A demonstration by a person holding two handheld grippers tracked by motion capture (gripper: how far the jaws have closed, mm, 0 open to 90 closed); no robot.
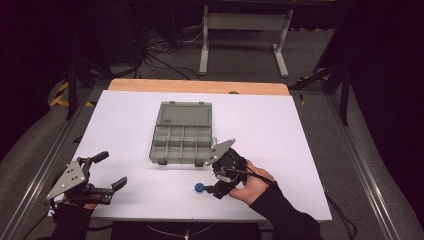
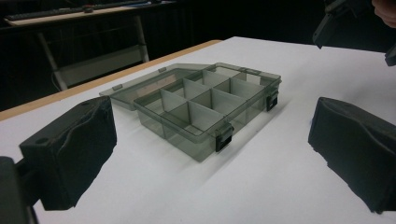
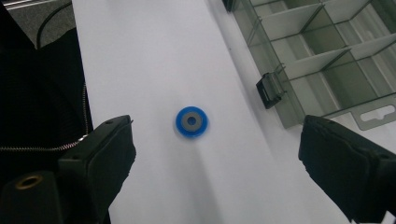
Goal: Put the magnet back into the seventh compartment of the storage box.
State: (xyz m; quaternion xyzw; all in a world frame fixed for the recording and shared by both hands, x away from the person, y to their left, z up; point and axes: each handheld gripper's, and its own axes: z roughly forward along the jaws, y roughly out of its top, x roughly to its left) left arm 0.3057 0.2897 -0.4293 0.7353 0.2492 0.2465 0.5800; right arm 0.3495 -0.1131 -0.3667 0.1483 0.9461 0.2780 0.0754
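My right tongs (image 3: 215, 154) hang apart over the small blue disc with a grey centre (image 3: 192, 122) lying just before the open smoky plastic compartment box (image 1: 182, 134), left tongs (image 1: 116, 189) apart too, and a skewed pinch could flick it off the white worktop (image 1: 280, 125).

Tabletop (image 1: 280, 120) brightly lit from above, surroundings dark. Soft shadows. Blue ring (image 3: 191, 122) slightly blurred; near tongs soft-focus.

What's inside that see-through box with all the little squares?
Nothing that shows. The open box has little compartments split by dividers, and the ones in view look empty. The blue ring lies outside on the white table. The right claw covers the box's near right corner.
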